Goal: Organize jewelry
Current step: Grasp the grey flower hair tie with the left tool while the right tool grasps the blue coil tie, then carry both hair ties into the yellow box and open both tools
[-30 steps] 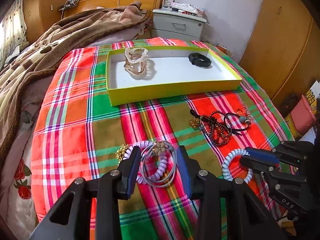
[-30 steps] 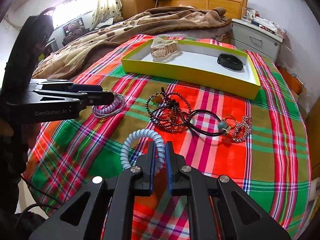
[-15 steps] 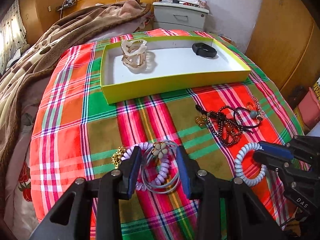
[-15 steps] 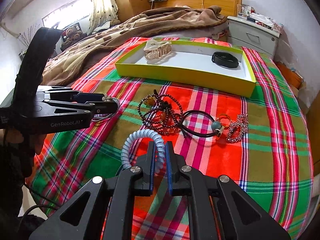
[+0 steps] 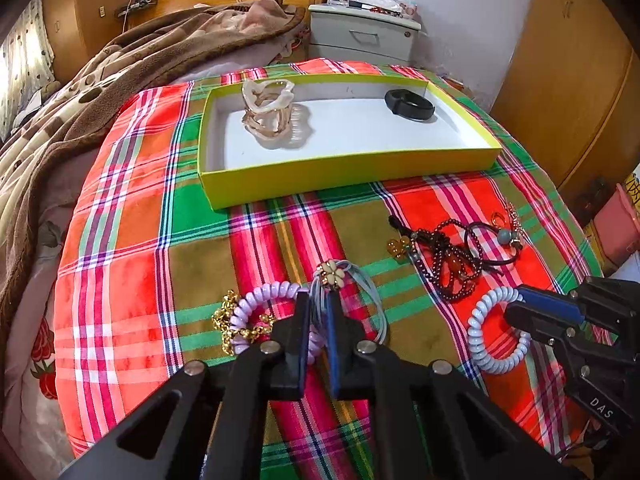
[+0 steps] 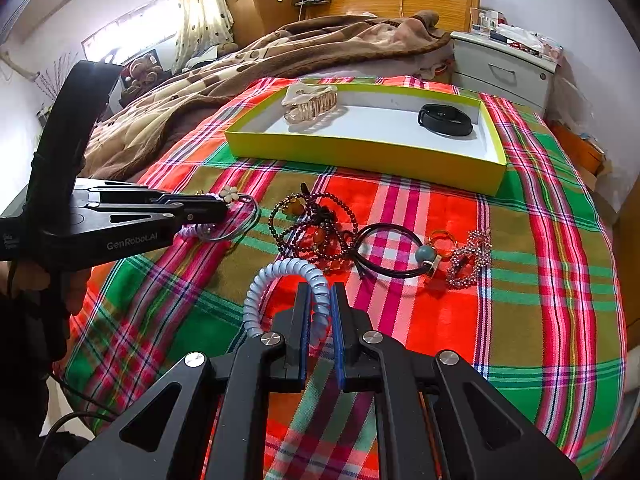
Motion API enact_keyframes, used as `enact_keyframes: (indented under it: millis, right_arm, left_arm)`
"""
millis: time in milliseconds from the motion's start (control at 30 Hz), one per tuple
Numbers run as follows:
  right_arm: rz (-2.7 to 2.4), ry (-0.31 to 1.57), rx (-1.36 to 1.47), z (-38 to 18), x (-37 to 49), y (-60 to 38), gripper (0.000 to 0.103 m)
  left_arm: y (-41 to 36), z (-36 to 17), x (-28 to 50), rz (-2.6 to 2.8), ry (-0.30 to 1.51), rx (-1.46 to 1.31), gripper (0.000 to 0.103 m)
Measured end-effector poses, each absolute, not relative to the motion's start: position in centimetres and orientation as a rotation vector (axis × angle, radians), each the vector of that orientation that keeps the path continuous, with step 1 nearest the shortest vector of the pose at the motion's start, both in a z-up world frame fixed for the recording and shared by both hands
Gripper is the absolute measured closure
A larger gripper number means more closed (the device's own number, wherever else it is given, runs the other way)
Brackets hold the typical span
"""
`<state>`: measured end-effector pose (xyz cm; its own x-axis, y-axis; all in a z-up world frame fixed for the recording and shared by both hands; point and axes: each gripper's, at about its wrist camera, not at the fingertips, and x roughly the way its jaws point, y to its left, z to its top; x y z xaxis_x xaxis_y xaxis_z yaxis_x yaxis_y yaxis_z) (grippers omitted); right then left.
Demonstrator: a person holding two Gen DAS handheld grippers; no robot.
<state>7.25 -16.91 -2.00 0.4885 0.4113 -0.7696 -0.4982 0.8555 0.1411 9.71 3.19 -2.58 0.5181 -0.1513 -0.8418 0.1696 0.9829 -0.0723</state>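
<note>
My left gripper (image 5: 318,300) has its jaws closing on the grey hair ties with a cream flower (image 5: 331,274), and the pads pinch their bands. Beside them lie a purple coil tie (image 5: 260,296) and a gold chain (image 5: 224,320). My right gripper (image 6: 320,292) is shut on a pale blue coil tie (image 6: 276,270) that rests on the plaid cloth. Farther back, the yellow box (image 5: 340,176) holds a clear hair claw (image 5: 266,110) and a black band (image 5: 410,105). Dark bead strands (image 6: 312,224) lie between the grippers and the box.
A black elastic with a teal bead (image 6: 424,254) and a sparkly piece (image 6: 470,258) lie right of the beads. A brown blanket (image 5: 120,72) covers the bed's left side. A grey nightstand (image 5: 360,36) and wooden wardrobe (image 5: 560,80) stand behind.
The left jaws have come together from wide apart around the hair ties to a narrow pinch on the grey ones. The right gripper has kept its grip and place.
</note>
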Motion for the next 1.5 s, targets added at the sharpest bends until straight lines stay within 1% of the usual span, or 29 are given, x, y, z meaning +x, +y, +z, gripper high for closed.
enact_keyframes:
  millis: [200, 300, 633, 900, 1233, 1500]
  right_arm:
    - [0.548, 0.895, -0.099, -1.7, 7.0, -17.2, 0.093]
    - [0.545, 0.889, -0.095, -1.4, 7.0, -17.4, 0.093]
    - [0.537, 0.875, -0.081, -0.9, 6.9, -18.0, 0.093]
    - [0.524, 0.855, -0.063, 0.0, 7.4, -18.7, 0.093]
    - [0.51, 0.804, -0.047, 2.4, 9.2, -19.3, 0.093]
    - [0.495, 0.775, -0.042, 4.1, 13.1, -19.0, 0.093]
  left_arm:
    - [3.3, -2.0, 9.5, -0.193, 0.988, 0.0, 0.095]
    - [3.3, -1.4, 9.3, -0.197, 0.969, -0.003, 0.098]
    - [3.4, -0.7, 9.0, -0.2, 0.95, -0.023, 0.098]
    - [3.7, 1.0, 9.0, -0.203, 0.91, -0.041, 0.098]
    - [4.4, 3.1, 10.3, -0.193, 0.873, -0.068, 0.098]
    - [4.8, 4.1, 12.8, -0.179, 0.849, -0.099, 0.098]
